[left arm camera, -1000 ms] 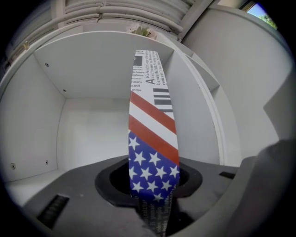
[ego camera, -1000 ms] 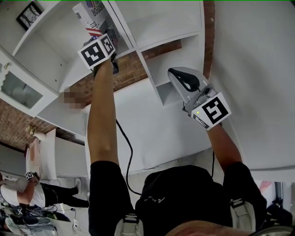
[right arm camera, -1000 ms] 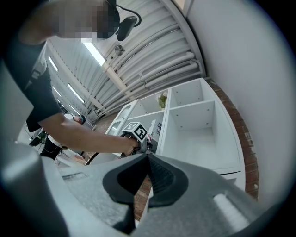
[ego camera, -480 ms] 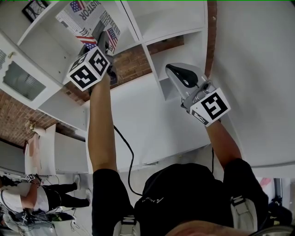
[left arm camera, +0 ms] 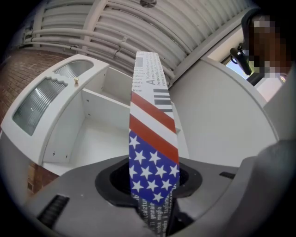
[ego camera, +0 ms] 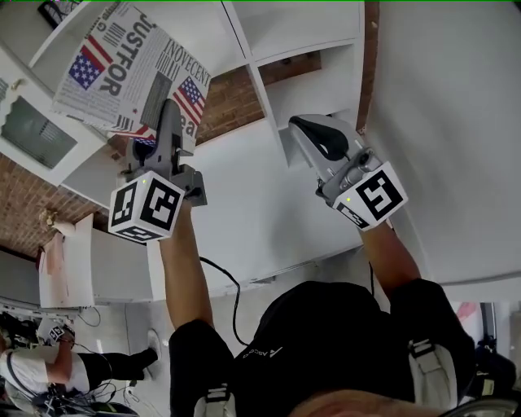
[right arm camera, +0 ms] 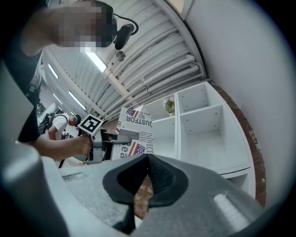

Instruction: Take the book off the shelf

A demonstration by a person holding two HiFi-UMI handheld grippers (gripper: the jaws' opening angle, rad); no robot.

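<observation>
Our left tongs [ego camera: 169, 122] grip the book [ego camera: 130, 73] by its lower edge, and it's clear of the shelf [ego camera: 301, 28], out in front. Right tongs [ego camera: 308, 129] closed, empty. Job looks all but done.

Covered and cropped around the book

The grey left gripper [ego camera: 168, 111] covers the lower edge of the newspaper-print book with American flags [ego camera: 130, 69], whose bottom end sinks out of sight in the clamped jaws. Up-left of the book, a dark framed object [ego camera: 55, 10] is cut by the top edge. Far below the book, a person in white [ego camera: 32, 370] is cropped. Right of the book, a small greenish shelf item [right arm camera: 170, 105] is too tiny to identify.
</observation>
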